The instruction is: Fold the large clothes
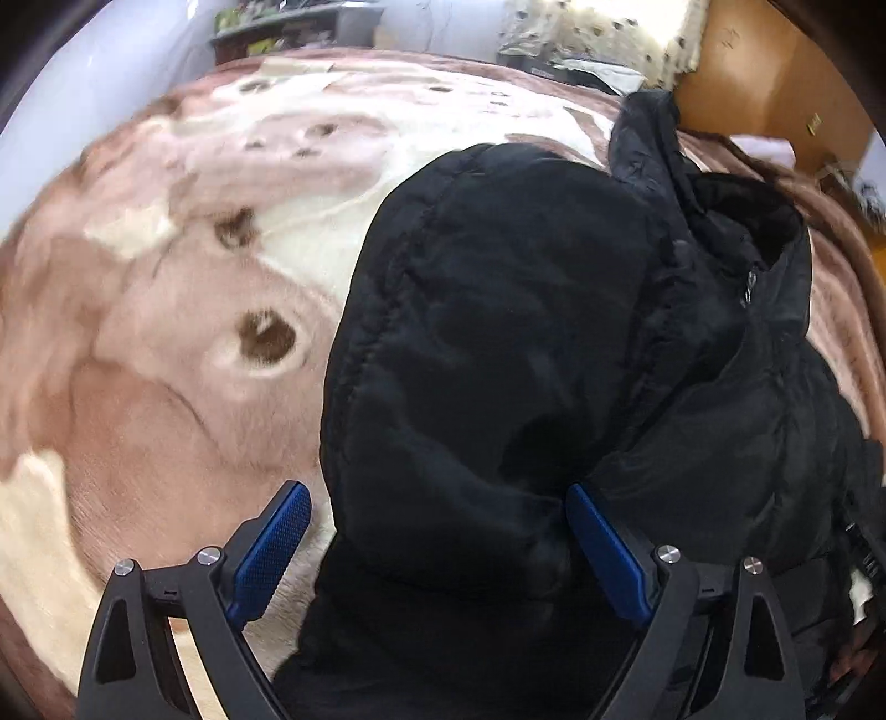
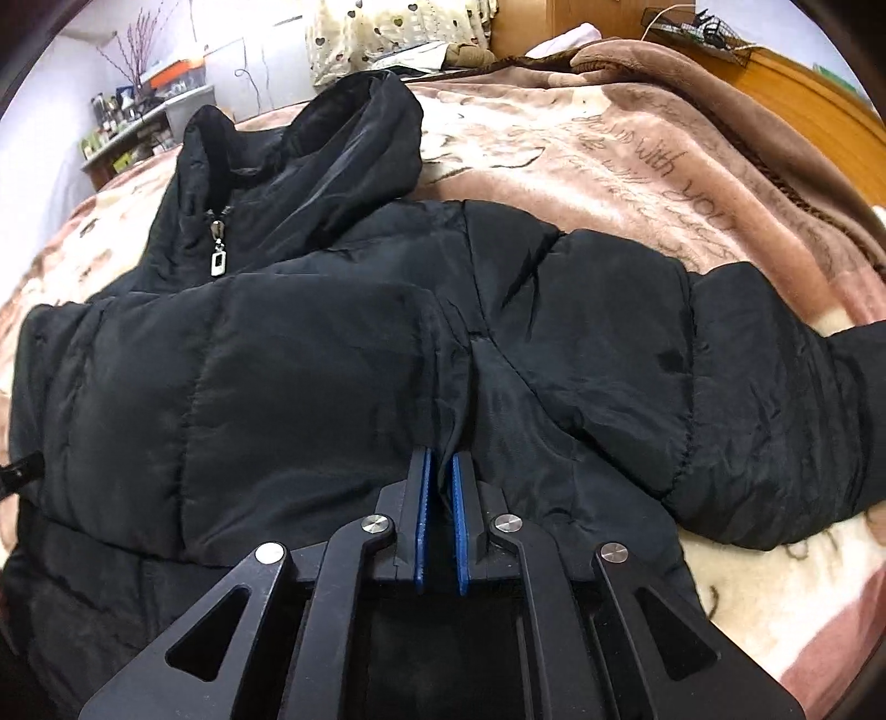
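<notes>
A black puffer jacket [image 2: 332,360] with a hood [image 2: 354,144] and a silver zip pull [image 2: 217,260] lies on a pink and cream blanket [image 2: 609,183]. Its sleeve [image 2: 775,415] stretches out to the right. My right gripper [image 2: 441,459] is shut on a fold of the jacket near the armpit seam. In the left wrist view the jacket's sleeve [image 1: 498,360] fills the middle. My left gripper [image 1: 437,493] is open, its blue pads on either side of the sleeve's near end.
The blanket [image 1: 166,332] covers a bed. A wooden headboard [image 2: 803,94] stands at the right. A shelf with small items [image 2: 127,133] and a patterned curtain [image 2: 387,33] stand beyond the bed. A wooden cabinet [image 1: 775,77] shows at the back right.
</notes>
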